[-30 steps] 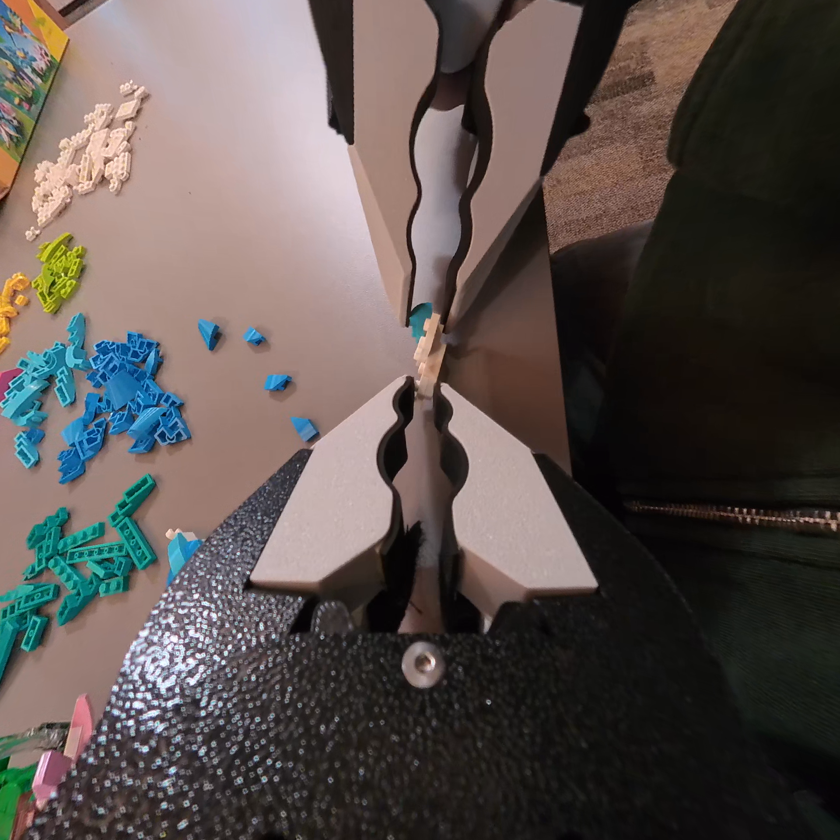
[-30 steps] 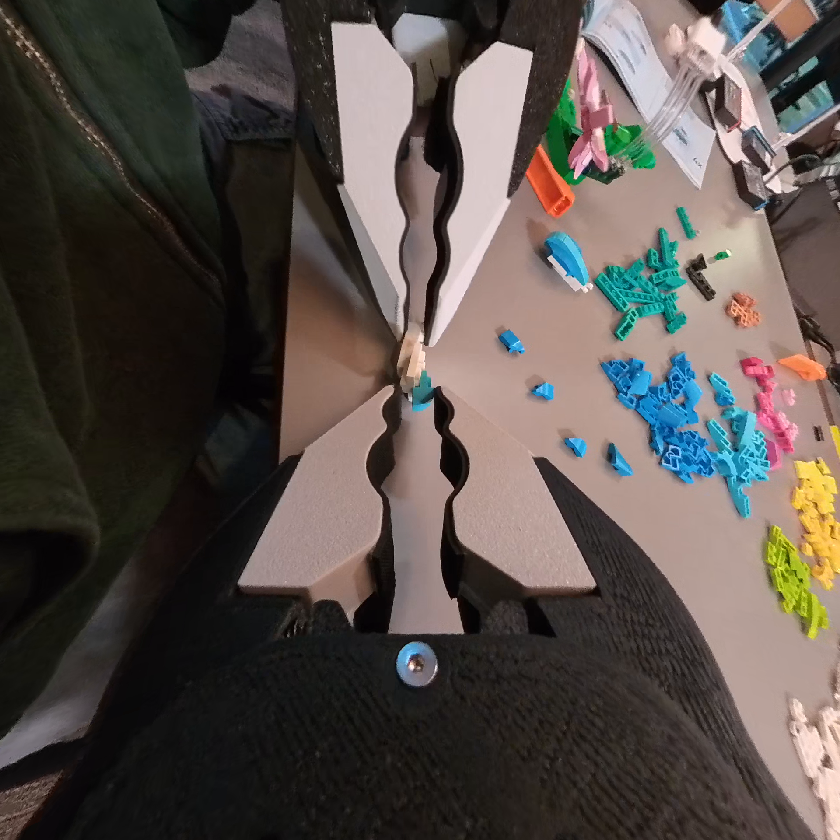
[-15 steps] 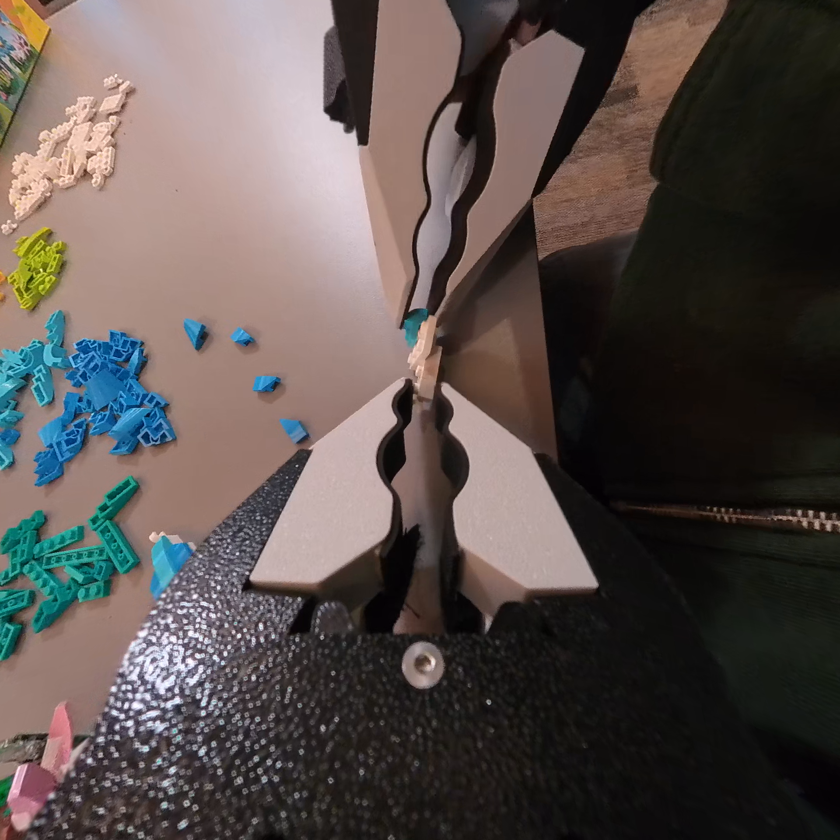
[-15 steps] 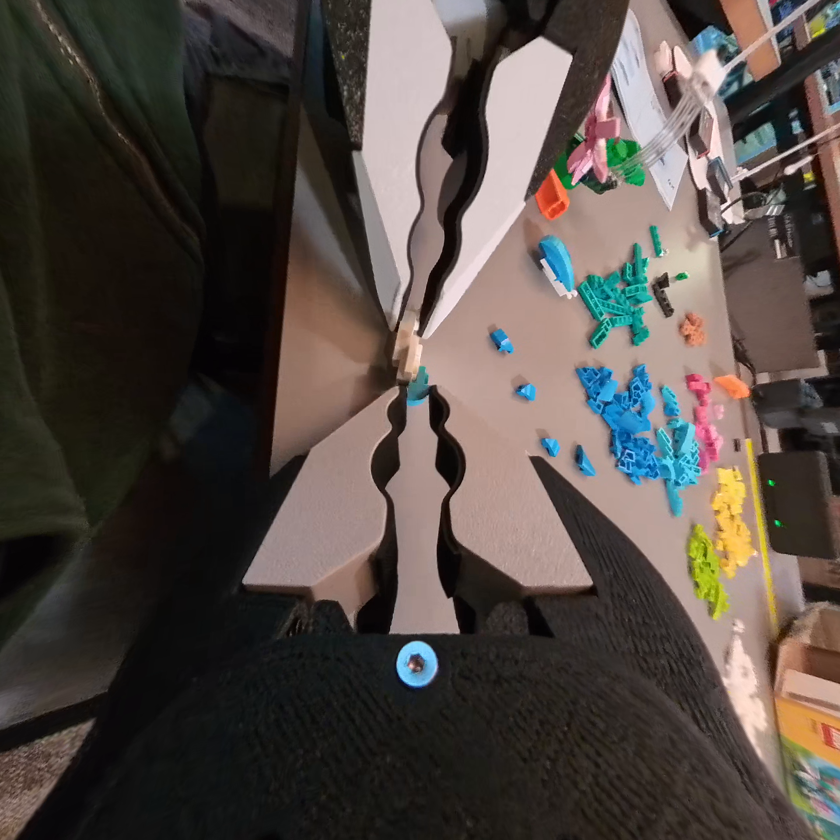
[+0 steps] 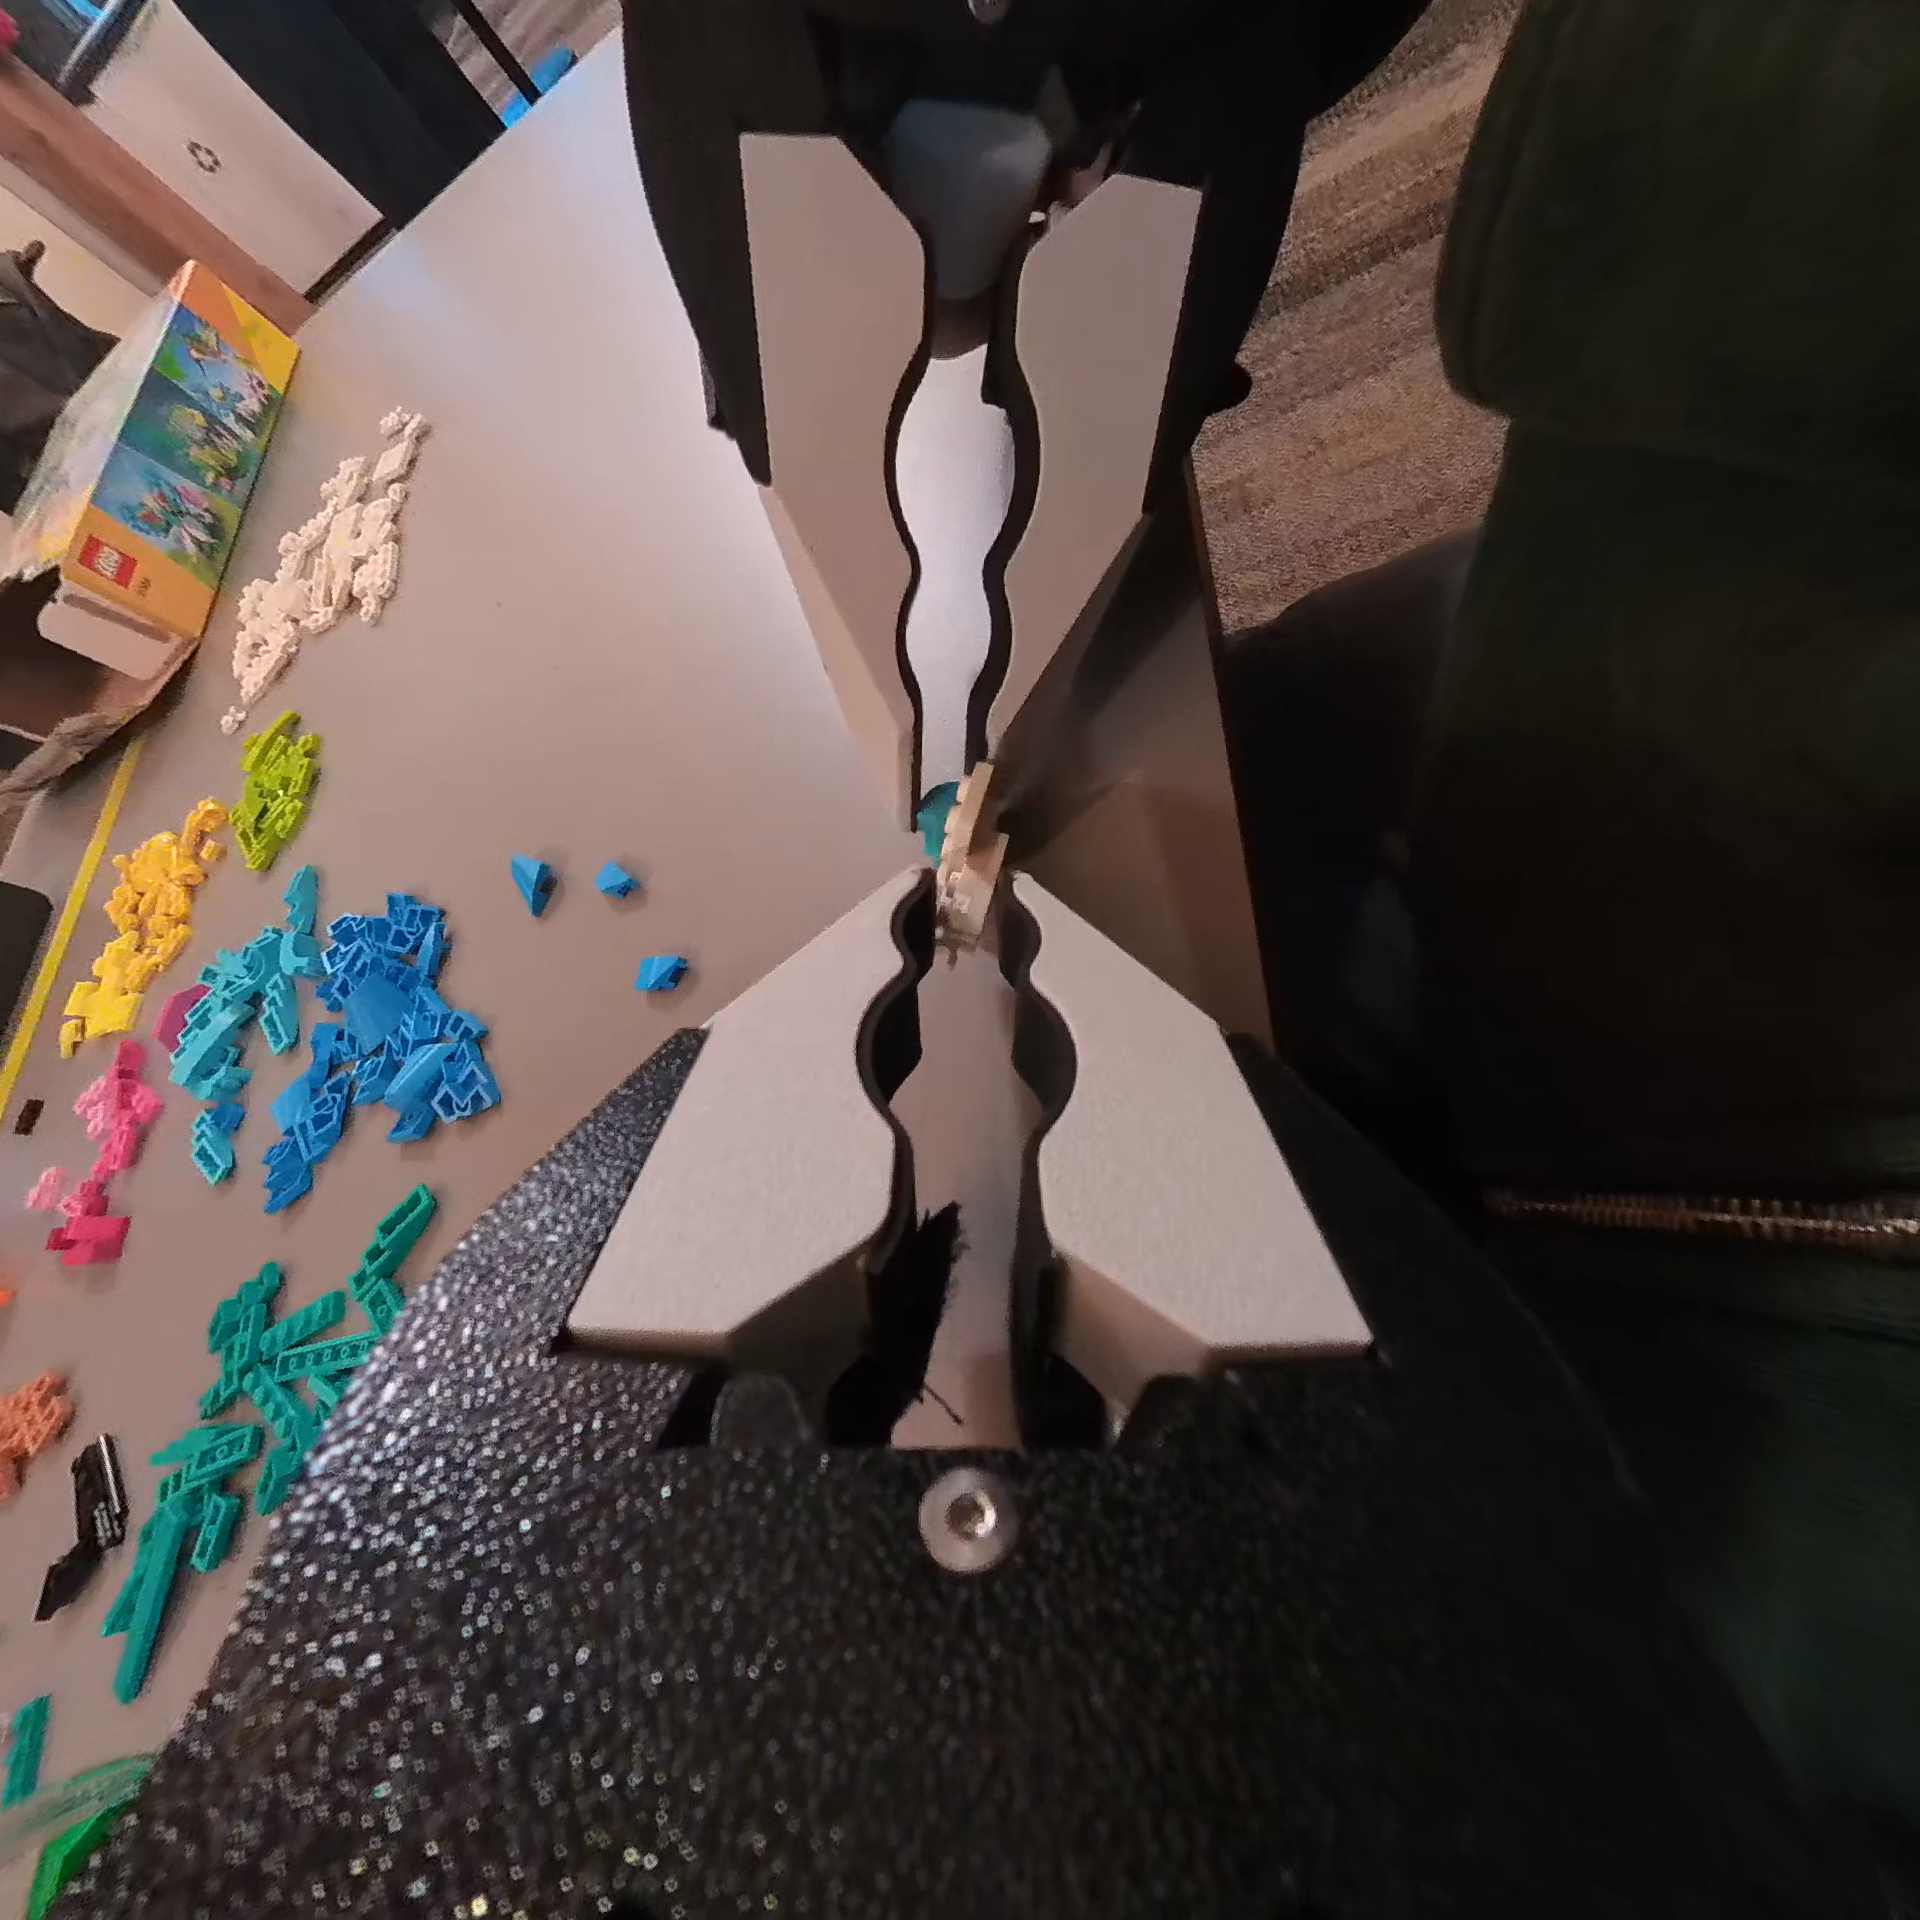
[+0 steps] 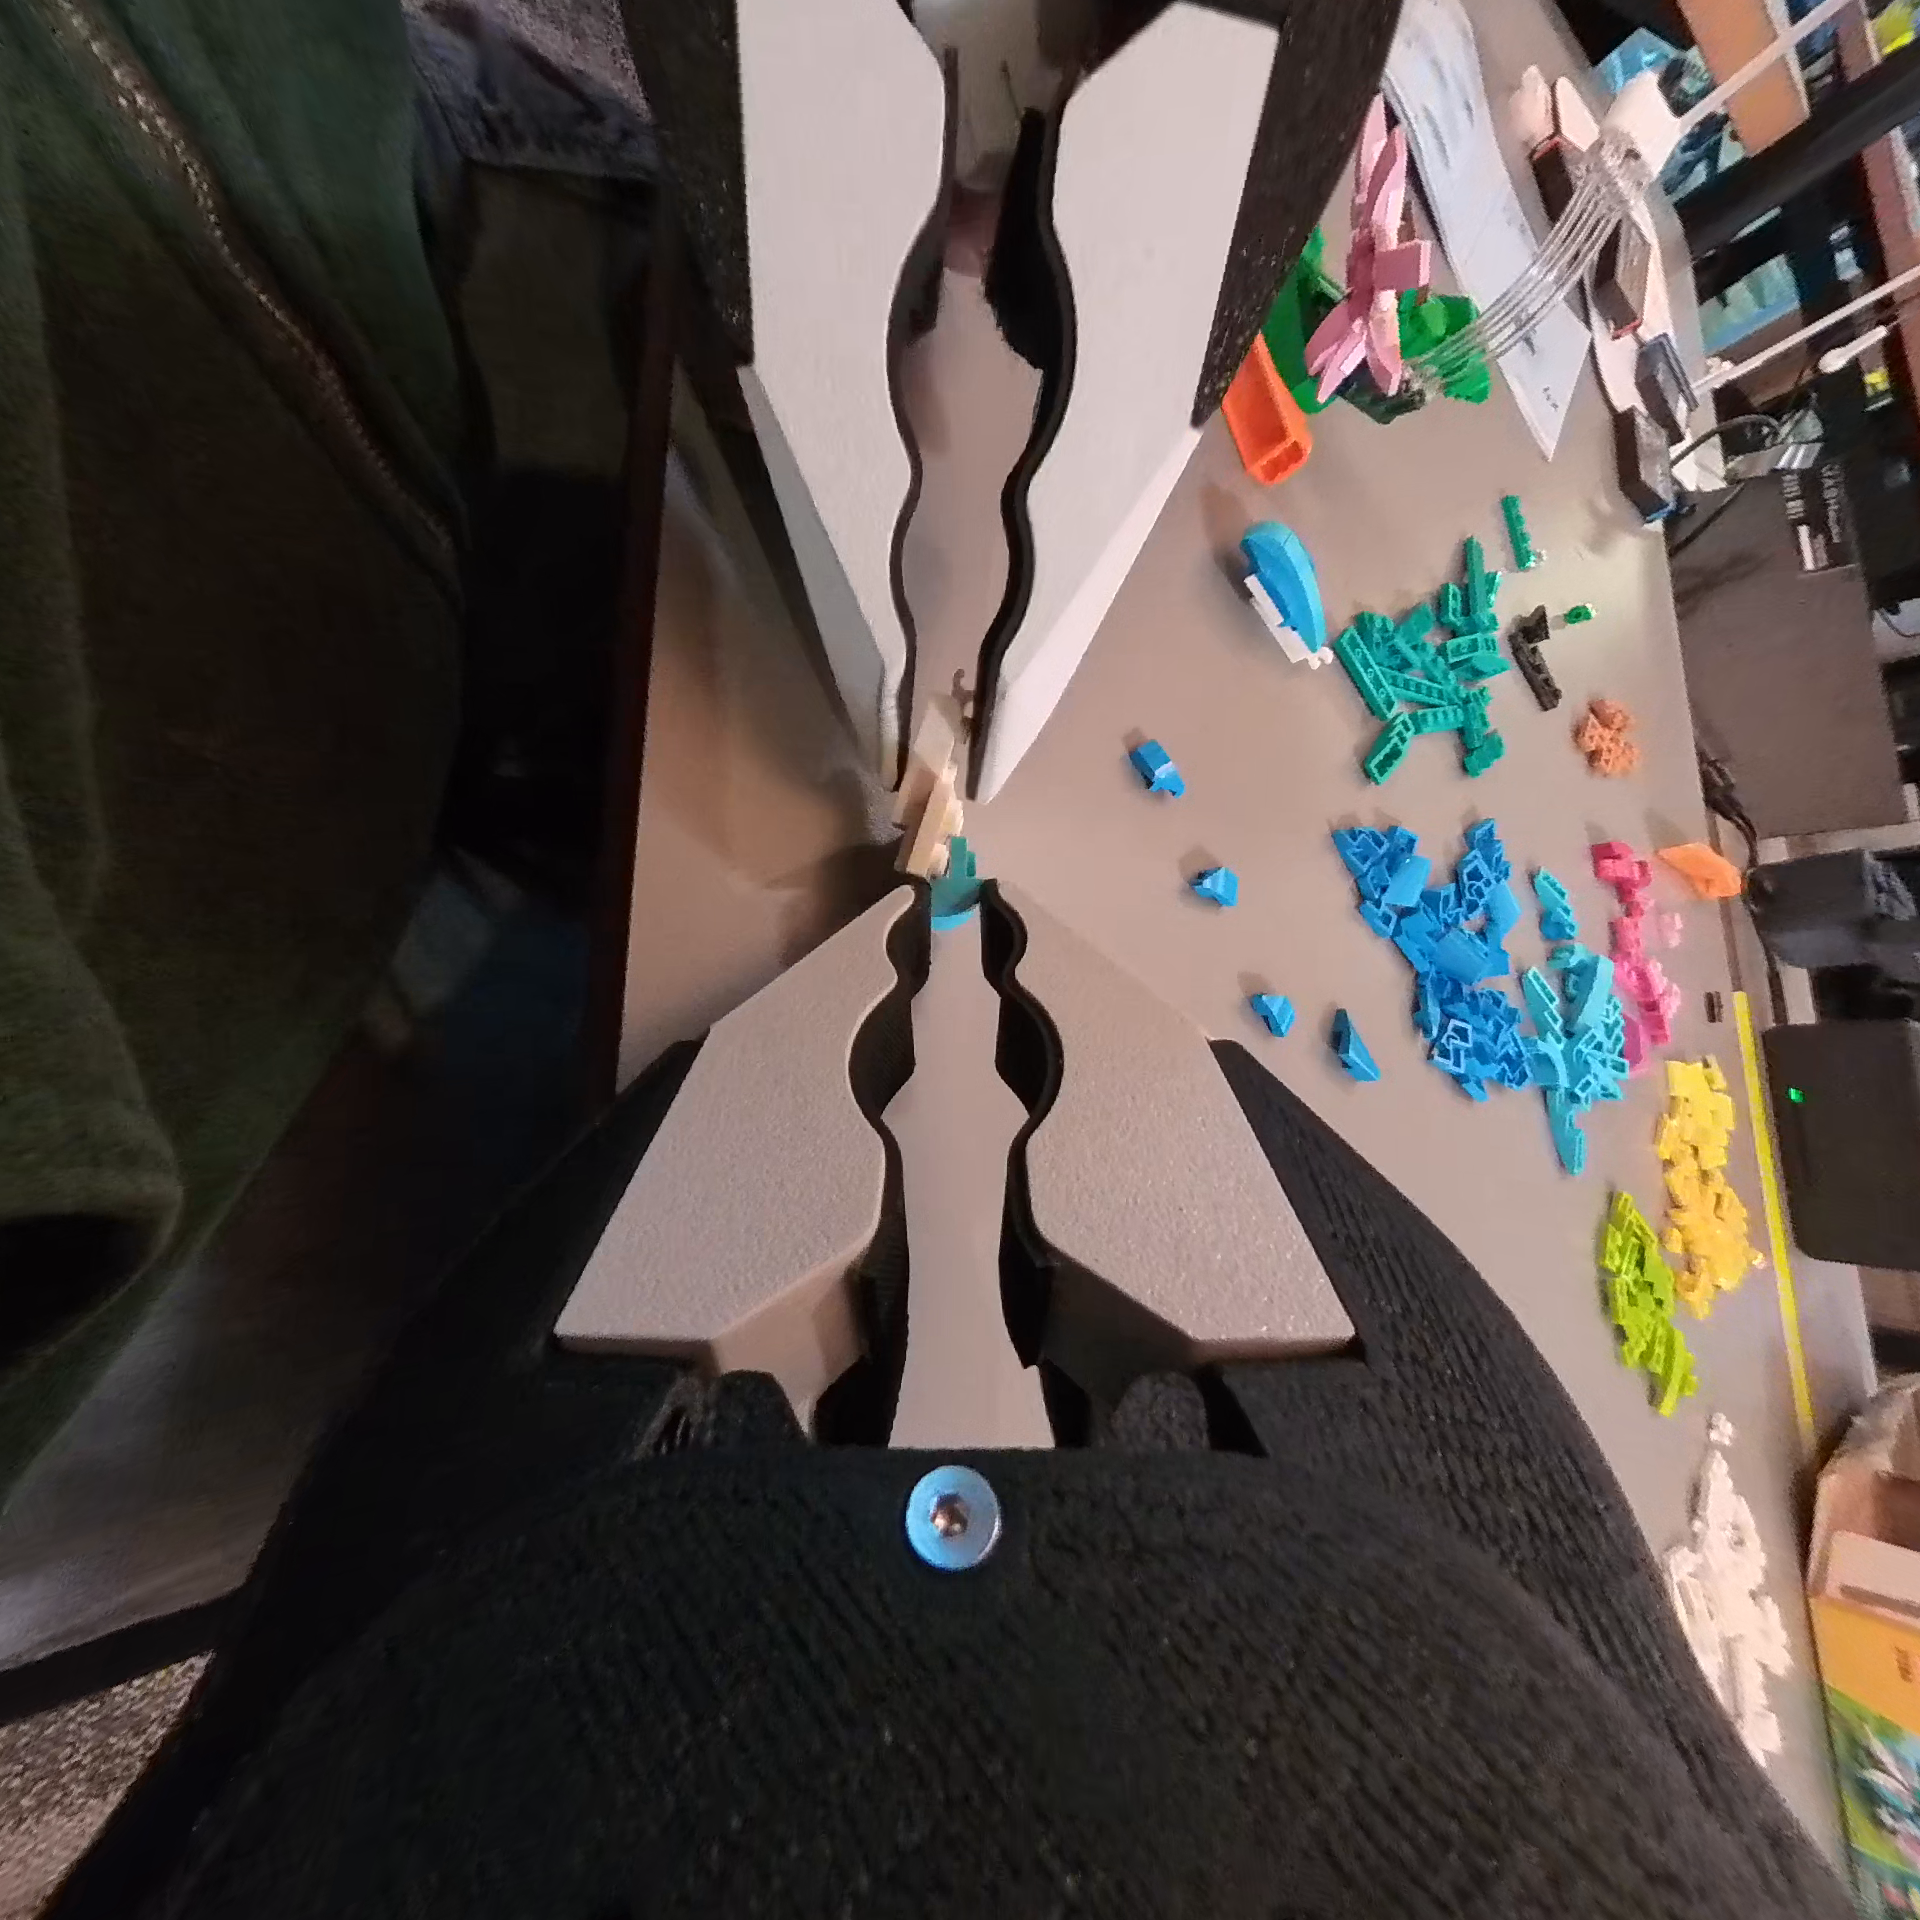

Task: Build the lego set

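My two grippers meet tip to tip above the table's near edge. My left gripper (image 5: 961, 914) is shut on a small white lego piece (image 5: 968, 862). My right gripper (image 6: 951, 904) is shut on a small turquoise piece (image 6: 954, 883). The two pieces touch each other between the tips. The white piece (image 6: 933, 805) shows in the right wrist view too, held by the far gripper. The turquoise piece (image 5: 938, 816) peeks out beside the white one in the left wrist view.
Sorted lego piles lie on the grey table (image 5: 582, 499): blue (image 5: 384, 1049), teal (image 5: 270, 1382), yellow (image 5: 145, 914), lime (image 5: 272, 774), white (image 5: 322, 561), pink. The lego box (image 5: 156, 457) is at the far left. A built pink flower (image 6: 1361, 301), orange part, manual and a person's green jacket (image 6: 208, 623) show. Less than 4 cm separates the two grippers' tips.
Both grippers stay shut and tip to tip. The views shifted and tilted a little, so the pair of grippers moved slightly; the pieces remain pressed together.
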{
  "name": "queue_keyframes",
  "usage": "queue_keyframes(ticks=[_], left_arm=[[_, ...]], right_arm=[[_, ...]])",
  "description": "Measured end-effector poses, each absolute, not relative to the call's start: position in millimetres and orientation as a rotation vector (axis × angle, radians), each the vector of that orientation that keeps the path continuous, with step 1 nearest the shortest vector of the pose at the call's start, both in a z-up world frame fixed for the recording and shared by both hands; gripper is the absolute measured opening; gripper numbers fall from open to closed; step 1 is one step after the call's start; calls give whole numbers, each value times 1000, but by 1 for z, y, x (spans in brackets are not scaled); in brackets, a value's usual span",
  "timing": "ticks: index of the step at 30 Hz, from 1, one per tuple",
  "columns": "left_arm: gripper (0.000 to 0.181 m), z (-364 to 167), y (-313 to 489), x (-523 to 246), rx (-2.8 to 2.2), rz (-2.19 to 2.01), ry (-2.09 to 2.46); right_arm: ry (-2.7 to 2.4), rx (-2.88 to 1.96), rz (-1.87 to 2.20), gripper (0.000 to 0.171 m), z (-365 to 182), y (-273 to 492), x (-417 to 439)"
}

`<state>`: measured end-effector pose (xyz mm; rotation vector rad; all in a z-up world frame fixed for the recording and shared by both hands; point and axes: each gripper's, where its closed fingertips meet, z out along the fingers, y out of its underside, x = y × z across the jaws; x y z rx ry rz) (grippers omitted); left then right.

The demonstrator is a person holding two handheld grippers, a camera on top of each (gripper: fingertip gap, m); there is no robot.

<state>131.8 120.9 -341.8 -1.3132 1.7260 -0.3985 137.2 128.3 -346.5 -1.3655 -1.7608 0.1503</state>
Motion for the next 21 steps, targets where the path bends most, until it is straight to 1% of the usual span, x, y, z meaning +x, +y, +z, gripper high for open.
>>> queue_keyframes(ticks=[1, 7, 21], left_arm=[[8, -342, 121, 132, -1317, -404, 1728], [6, -346, 118, 131, -1351, -423, 1760], [5, -346, 110, 133, -1335, -467, 1792]], right_arm=[[-1759, -1363, 156, 7, -347, 128, 137], [-1753, -1378, 293, 8, -346, 124, 140], [-1772, -1331, 438, 9, -343, 115, 142]])
